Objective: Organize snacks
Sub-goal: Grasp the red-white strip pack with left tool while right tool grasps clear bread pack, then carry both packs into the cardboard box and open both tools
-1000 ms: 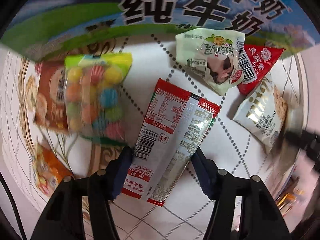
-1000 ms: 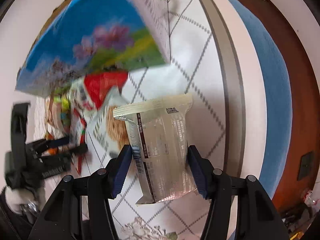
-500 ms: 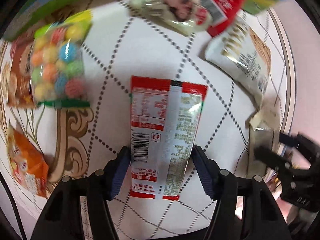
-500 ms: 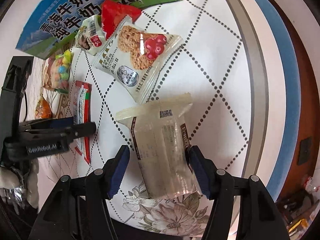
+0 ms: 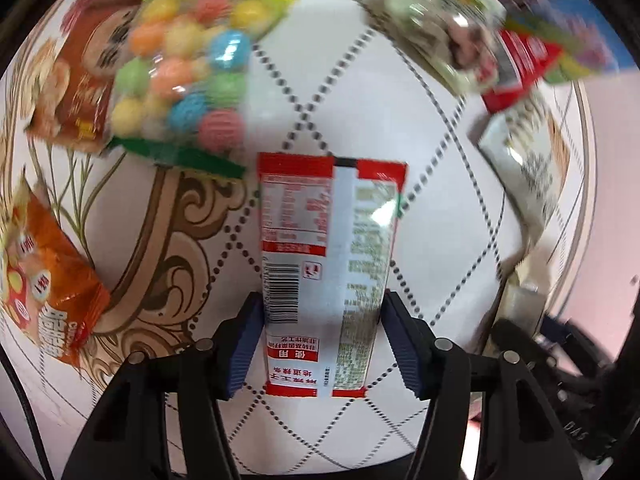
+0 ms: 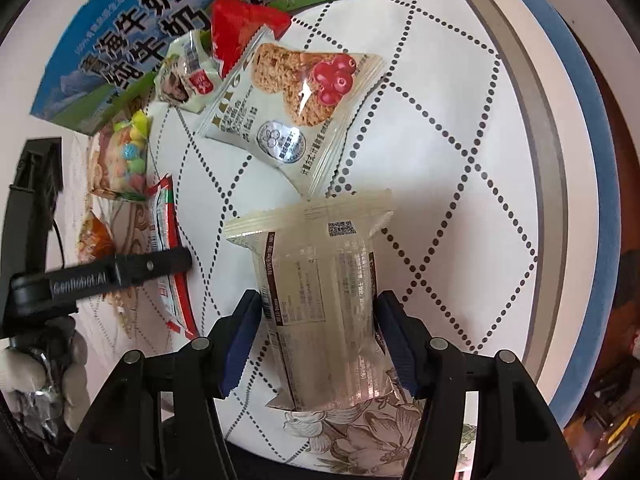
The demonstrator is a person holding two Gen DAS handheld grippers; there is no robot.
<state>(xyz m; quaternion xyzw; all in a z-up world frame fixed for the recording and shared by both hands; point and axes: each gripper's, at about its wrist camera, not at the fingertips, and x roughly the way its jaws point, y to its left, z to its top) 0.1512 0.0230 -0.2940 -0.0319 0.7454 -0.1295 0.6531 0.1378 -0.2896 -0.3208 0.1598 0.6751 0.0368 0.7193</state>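
Grips hold: my left gripper (image 5: 320,344) clenches the red-and-silver sachet (image 5: 326,264) over the table (image 5: 360,92) centre; my right gripper (image 6: 316,340) clamps the clear wafer pack (image 6: 320,304) near the table's flowered edge. Lower both level, beside neighbours, before letting go.

You can read big black Chinese words, 青海牛奶 and 纯牛奶, on the blue milk box (image 6: 116,68). The black tool (image 6: 100,276) in your left hand says "GenRobot.AI" in small white letters. The red and silver packet (image 5: 328,272) shows a barcode and tiny print, too blurry to read. The clear packet (image 6: 320,312) has a small square code, and its other words are too faint
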